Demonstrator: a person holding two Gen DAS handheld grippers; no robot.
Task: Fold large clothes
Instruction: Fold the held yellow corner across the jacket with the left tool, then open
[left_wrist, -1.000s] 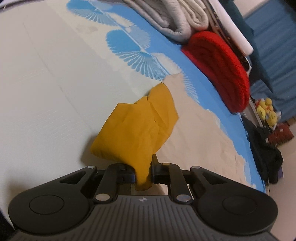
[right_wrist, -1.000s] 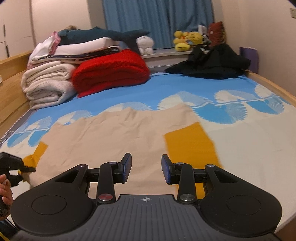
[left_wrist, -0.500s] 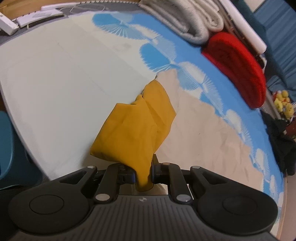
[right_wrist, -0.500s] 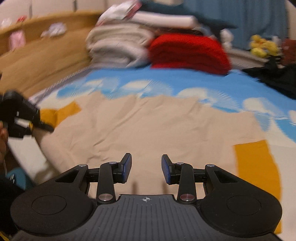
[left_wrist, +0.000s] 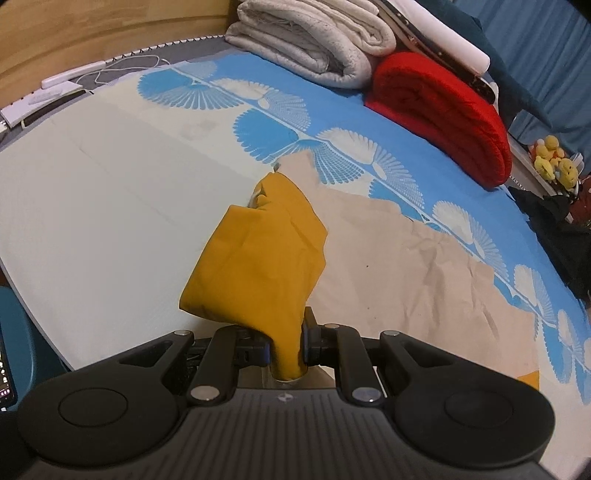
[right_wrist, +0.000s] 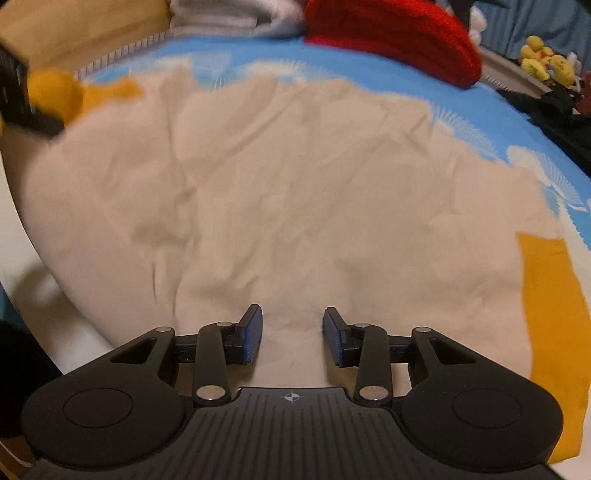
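The left gripper (left_wrist: 285, 345) is closed on the mustard-yellow sleeve (left_wrist: 258, 258) of the garment, with the bunched cloth pinched between its two fingers (left_wrist: 312, 341), exactly as it was one second ago. The sleeve hangs up from the bed (left_wrist: 92, 192) toward the gripper, while the beige body of the garment (right_wrist: 295, 192) lies spread flat on the bed. Compared with the earlier frame, the left view now shows more of the bed: the wooden headboard (left_wrist: 92, 33), a white cable (left_wrist: 122, 66) and the near edge of the mattress have come into sight, so this gripper has risen a little with the sleeve. The right gripper (right_wrist: 291, 338) has its fingers (right_wrist: 251, 338) partly apart and holds nothing; the gap between them looks the same as before. Its view has changed more. One second ago it looked far across the bed to the curtain, and the other yellow sleeve (right_wrist: 550, 314) lay just in front of it. Now it points down at the beige cloth, that sleeve lies flat far at the right edge, and the left gripper with its yellow bunch shows, blurred, at the upper left. The folded grey blankets (left_wrist: 314, 40) and the red blanket (left_wrist: 443, 110) rest at the far side of the bed, unchanged.
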